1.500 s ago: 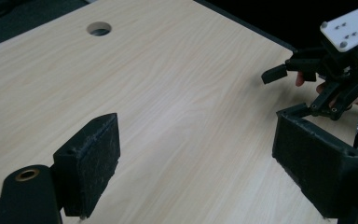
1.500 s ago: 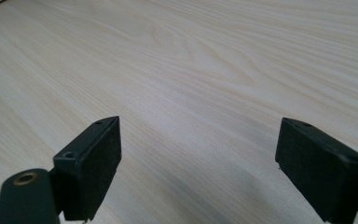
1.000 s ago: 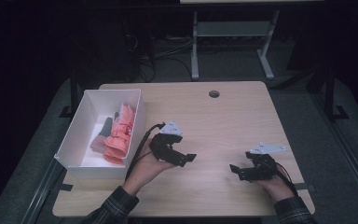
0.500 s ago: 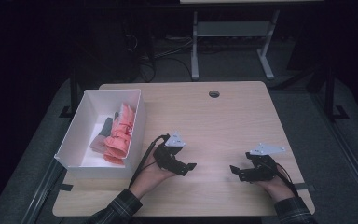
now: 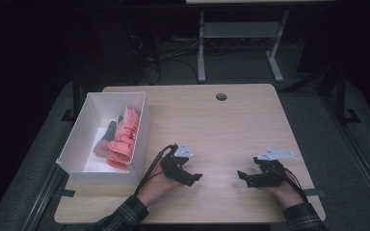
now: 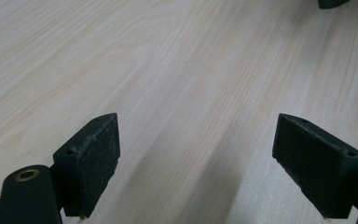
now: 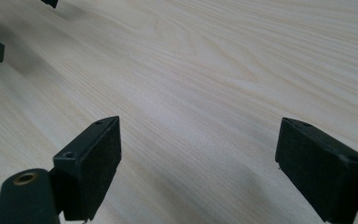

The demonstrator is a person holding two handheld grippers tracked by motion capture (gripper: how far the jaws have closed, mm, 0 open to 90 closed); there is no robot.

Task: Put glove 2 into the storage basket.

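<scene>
While box (image 5: 139, 139) hugs left edge, claws (image 5: 195, 178) gape apart.

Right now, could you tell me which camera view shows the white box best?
The high view: the white box sits whole at the table's left edge with pink things inside. Both gripper views face bare wood.

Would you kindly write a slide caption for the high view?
Two hand-held grippers, left and right, rest open on a wooden table beside a white box holding pink items.
</scene>
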